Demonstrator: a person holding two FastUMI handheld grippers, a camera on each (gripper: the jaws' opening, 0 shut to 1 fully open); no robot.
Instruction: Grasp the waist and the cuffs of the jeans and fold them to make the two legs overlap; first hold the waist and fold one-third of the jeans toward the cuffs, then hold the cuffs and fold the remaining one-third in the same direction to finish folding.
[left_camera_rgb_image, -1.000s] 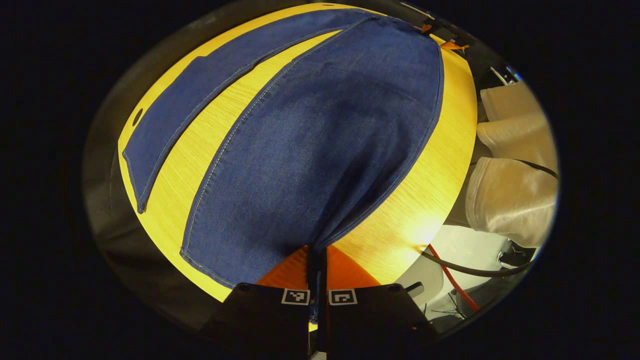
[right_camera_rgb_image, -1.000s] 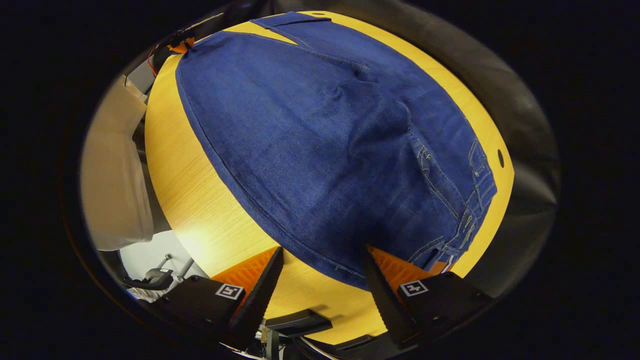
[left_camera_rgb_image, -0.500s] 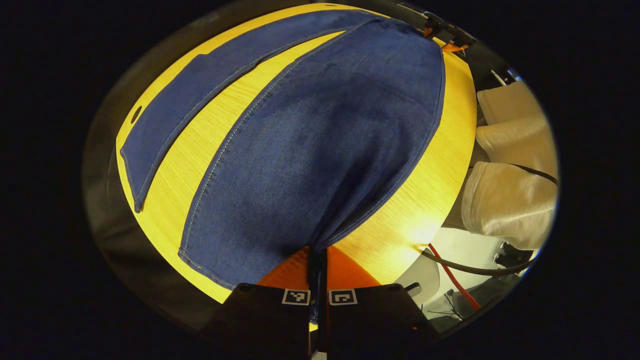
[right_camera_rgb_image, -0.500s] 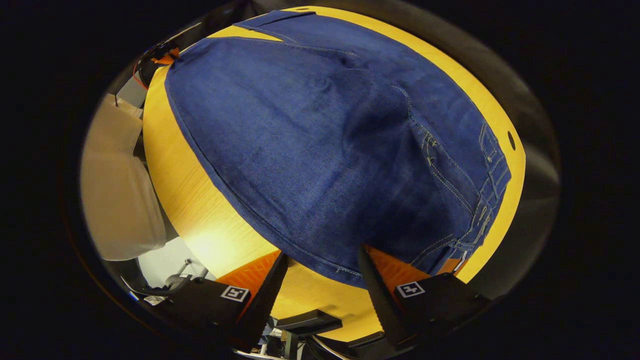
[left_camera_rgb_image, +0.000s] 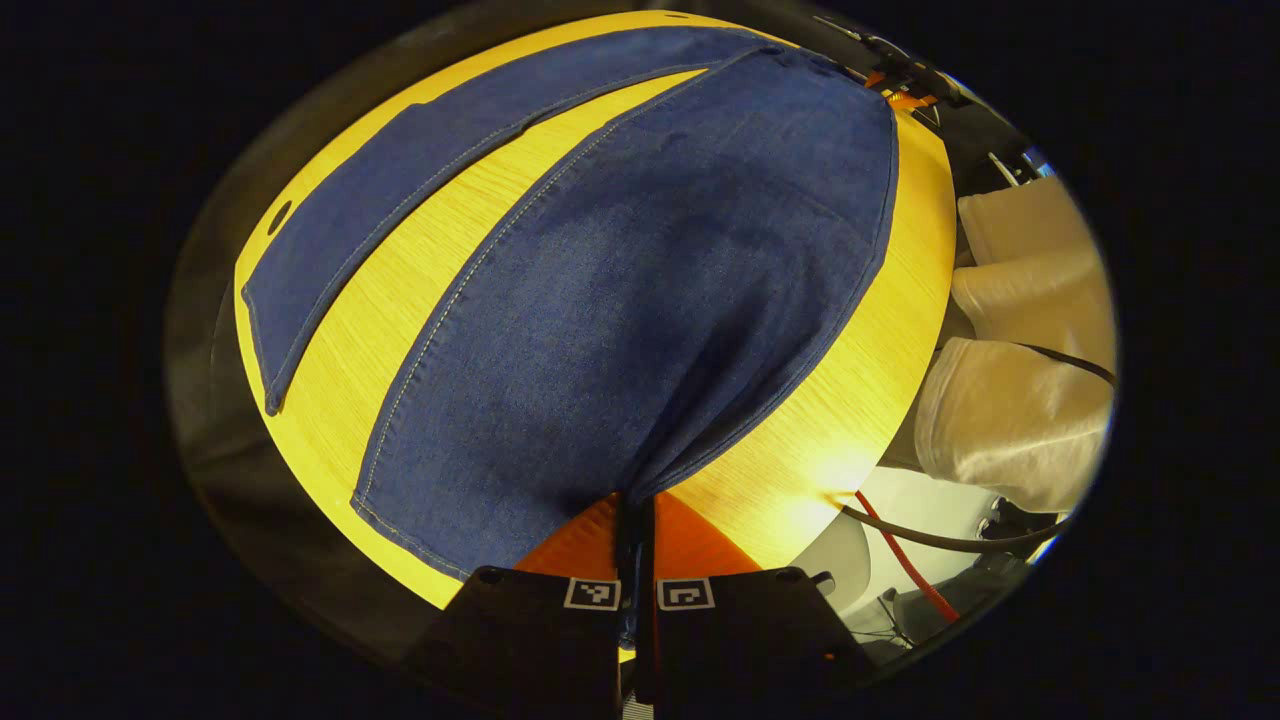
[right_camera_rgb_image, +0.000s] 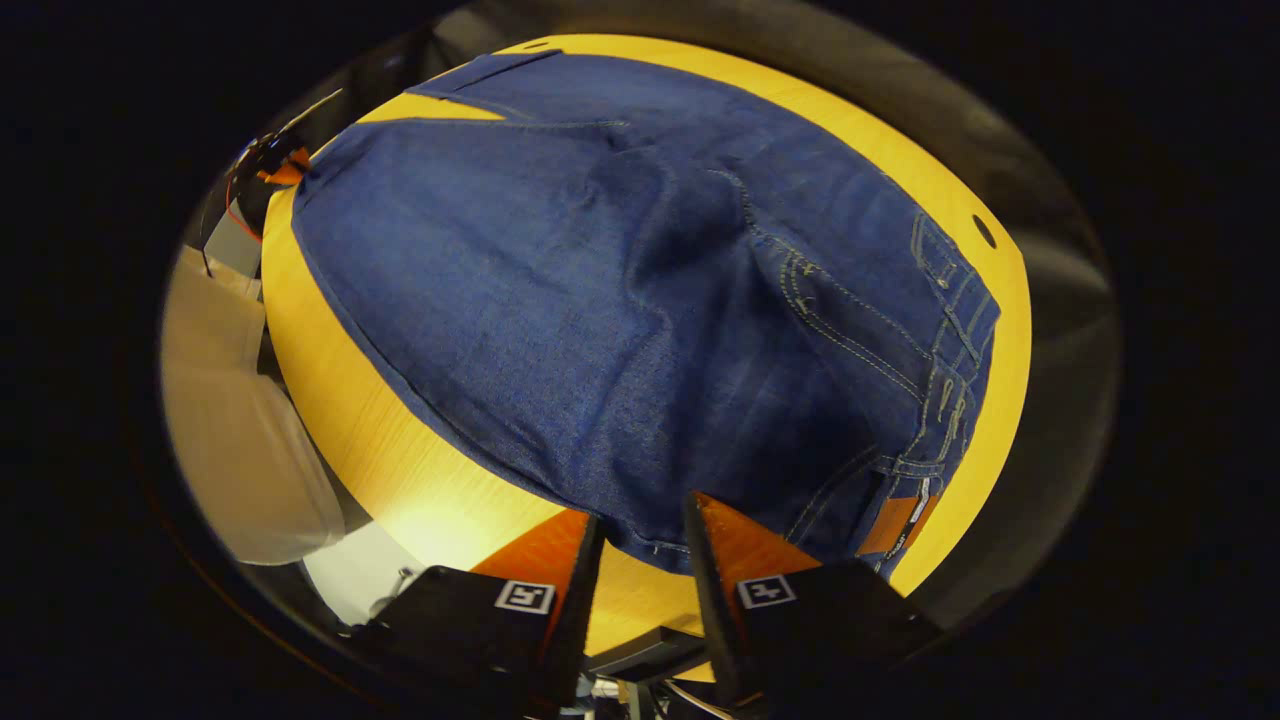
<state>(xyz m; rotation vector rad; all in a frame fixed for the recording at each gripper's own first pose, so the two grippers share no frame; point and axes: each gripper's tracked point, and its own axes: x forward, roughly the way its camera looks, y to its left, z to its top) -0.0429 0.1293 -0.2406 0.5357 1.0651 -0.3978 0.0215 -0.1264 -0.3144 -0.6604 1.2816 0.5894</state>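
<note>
The jeans (left_camera_rgb_image: 640, 300) lie spread flat on the yellow wooden table (left_camera_rgb_image: 830, 420), both legs apart with a strip of tabletop between them. The left gripper (left_camera_rgb_image: 636, 520) is clamped on the near corner of one leg's cuff, the cloth pinched and lifted between its fingers. At the waist end, the right gripper (right_camera_rgb_image: 640, 535) has its fingers parted, straddling the near edge of the jeans beside the waistband.

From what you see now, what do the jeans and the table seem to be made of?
The jeans look like blue denim: matte woven cloth with pale contrast stitching along seams and waistband. The table seems to be light wood or wood-look laminate, with fine straight grain and a soft sheen; which one I cannot tell.
</note>
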